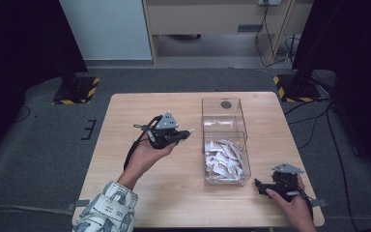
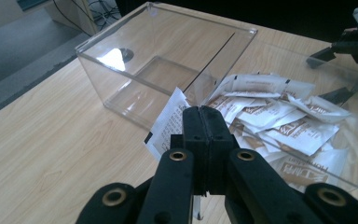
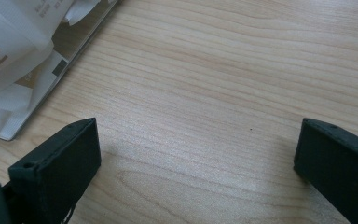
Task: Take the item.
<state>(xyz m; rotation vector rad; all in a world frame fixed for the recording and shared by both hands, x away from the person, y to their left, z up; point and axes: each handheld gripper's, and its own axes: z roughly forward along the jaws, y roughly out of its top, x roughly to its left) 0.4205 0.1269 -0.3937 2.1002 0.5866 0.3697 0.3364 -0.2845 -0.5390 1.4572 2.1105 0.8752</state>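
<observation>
Left gripper [image 2: 204, 122] clamped on sachet [image 2: 167, 122]

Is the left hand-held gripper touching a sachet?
Touching. In the left gripper view the left hand-held gripper has its jaws shut on a white sachet, whose paper sticks out from between them, outside the clear box.

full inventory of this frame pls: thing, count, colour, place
table: one, light wood, centre of the high view
box: one, clear plastic with two compartments, right of table centre; far compartment empty
sachets: a pile, count unclear, white with brown print, near compartment
held sachet: one, white with black print, clamped in the left claw, just outside the box
stand bases: two, black with yellow-black stripes, on the floor at the table's far corners
left claw: black, shut on the sachet, left of the box
right claw: black, open over bare table, near right corner
</observation>
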